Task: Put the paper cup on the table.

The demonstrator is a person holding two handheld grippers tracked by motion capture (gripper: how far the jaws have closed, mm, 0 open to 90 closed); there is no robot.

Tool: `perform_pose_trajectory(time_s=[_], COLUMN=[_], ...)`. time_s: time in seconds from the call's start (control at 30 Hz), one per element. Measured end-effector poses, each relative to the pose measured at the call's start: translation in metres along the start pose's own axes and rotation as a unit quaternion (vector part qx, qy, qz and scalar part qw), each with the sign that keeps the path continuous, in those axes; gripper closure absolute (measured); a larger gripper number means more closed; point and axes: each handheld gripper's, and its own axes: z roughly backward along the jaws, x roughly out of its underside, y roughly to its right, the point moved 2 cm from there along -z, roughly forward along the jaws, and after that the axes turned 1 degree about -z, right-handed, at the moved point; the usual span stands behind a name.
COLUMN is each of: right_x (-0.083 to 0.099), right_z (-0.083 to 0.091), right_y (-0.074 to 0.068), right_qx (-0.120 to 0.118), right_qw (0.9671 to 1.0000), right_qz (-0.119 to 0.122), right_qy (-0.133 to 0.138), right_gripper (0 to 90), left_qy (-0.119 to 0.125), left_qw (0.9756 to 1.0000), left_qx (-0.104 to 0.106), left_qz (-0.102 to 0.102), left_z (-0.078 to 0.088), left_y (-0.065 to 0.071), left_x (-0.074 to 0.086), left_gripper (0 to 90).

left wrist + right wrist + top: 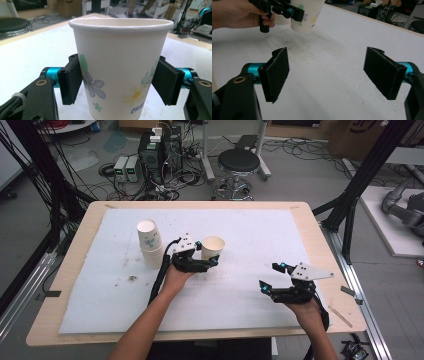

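Note:
A white paper cup (212, 247) printed with flowers sits between the pads of my left gripper (207, 253), which is shut on it near the middle of the mat. In the left gripper view the cup (120, 50) stands upright with both black pads against its sides, around my left gripper (117, 82). To its left stands a stack of paper cups (150, 242). My right gripper (270, 276) hovers open and empty at the front right. The right gripper view shows my right gripper (329, 72) with bare mat between its pads, and the held cup (305, 15) farther off.
A white foam mat (250, 230) covers the wooden table (65, 270). Dark smudges (131, 278) mark the mat at front left. Behind the table are a round stool (239, 162), electronics boxes (160, 150) and loose cables on the floor.

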Motion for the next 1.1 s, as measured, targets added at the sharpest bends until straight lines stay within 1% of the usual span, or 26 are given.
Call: perform_pose_trajectory(time_s=[0.1, 0.17, 0.2, 0.23, 0.27, 0.3, 0.33, 0.47, 0.5, 0.53, 0.6, 0.63, 0.7, 0.73, 0.83, 0.87, 0.93, 0.97, 1.03, 1.1], right_x=[0.001, 0.001, 0.001, 0.001, 0.001, 0.001, 0.001, 0.001, 0.000, 0.000, 0.000, 0.000, 0.000, 0.000, 0.000, 0.000, 0.000, 0.000, -0.001, -0.001], right_z=[0.000, 0.000, 0.000, 0.001, 0.001, 0.001, 0.000, 0.000, 0.001, 0.001, 0.001, 0.001, 0.001, 0.001, 0.001, 0.001, 0.001, 0.001, 0.001, 0.002], right_y=[0.000, 0.000, 0.000, 0.000, 0.001, 0.001, 0.001, 0.000, 0.001, 0.001, 0.001, 0.001, 0.000, 0.000, 0.001, 0.001, 0.001, 0.000, 0.000, -0.001], right_qx=[-0.001, -0.002, -0.002, -0.002, -0.001, -0.001, 0.001, 0.001, 0.001, 0.001, 0.001, 0.001, 0.002, 0.003, 0.004, 0.004, 0.004, 0.004, 0.004, 0.003], right_qw=[1.0000, 1.0000, 1.0000, 1.0000, 1.0000, 1.0000, 1.0000, 1.0000, 1.0000, 1.0000, 1.0000, 1.0000, 1.0000, 1.0000, 1.0000, 1.0000, 1.0000, 1.0000, 1.0000, 1.0000], right_qz=[-0.004, -0.002, -0.002, -0.005, -0.003, -0.004, -0.003, -0.003, -0.003, -0.003, -0.002, -0.002, -0.004, -0.002, -0.002, -0.001, -0.001, -0.003, 0.000, -0.002], right_qy=[-0.002, -0.002, -0.002, -0.001, 0.000, 0.000, -0.001, -0.003, -0.002, -0.002, -0.002, -0.002, -0.004, -0.002, -0.002, -0.001, -0.002, -0.003, -0.002, -0.002], right_gripper=[21.0, 21.0, 21.0, 20.9, 20.9, 21.0, 21.0, 20.9, 20.9, 20.9, 20.9, 20.9, 21.0, 20.9, 20.9, 21.0, 21.0, 21.0, 20.9, 21.0], left_qy=[-0.018, -0.031, -0.031, -0.041, -0.055, -0.063, -0.069, -0.077, -0.082, -0.096, -0.102, -0.102, -0.113, -0.119, -0.127, -0.133, -0.135, -0.133, -0.138, -0.135], left_qw=[0.9998, 0.9994, 0.9994, 0.9990, 0.9983, 0.9977, 0.9973, 0.9965, 0.9961, 0.9949, 0.9941, 0.9941, 0.9928, 0.9920, 0.9909, 0.9901, 0.9897, 0.9898, 0.9892, 0.9897], left_qx=[-0.009, -0.012, -0.012, -0.015, -0.018, -0.021, -0.024, -0.032, -0.030, -0.031, -0.033, -0.033, -0.033, -0.035, -0.035, -0.036, -0.039, -0.043, -0.044, -0.045], left_qz=[0.001, -0.002, -0.002, -0.006, -0.009, -0.009, -0.009, -0.006, -0.006, -0.011, -0.016, -0.016, -0.023, -0.025, -0.026, -0.030, -0.029, -0.027, -0.021, -0.012], left_z=[-0.005, -0.007, -0.007, -0.008, -0.009, -0.009, -0.010, -0.008, -0.007, -0.007, -0.005, -0.005, -0.003, -0.002, 0.001, 0.003, 0.004, 0.006, 0.009, 0.011], left_y=[-0.001, 0.000, 0.000, 0.000, 0.000, 0.001, 0.001, 0.000, 0.000, 0.001, 0.002, 0.002, 0.004, 0.005, 0.005, 0.005, 0.005, 0.005, 0.004, 0.004], left_x=[0.004, 0.006, 0.006, 0.007, 0.009, 0.010, 0.012, 0.016, 0.017, 0.018, 0.017, 0.017, 0.017, 0.018, 0.018, 0.019, 0.019, 0.023, 0.028, 0.033], left_gripper=[30.1, 30.0, 29.9, 29.9, 29.8, 29.8, 29.7, 29.7, 29.5, 29.3, 29.2, 29.2, 29.1, 29.1, 29.0, 29.0, 29.0, 29.0, 29.0, 26.7])
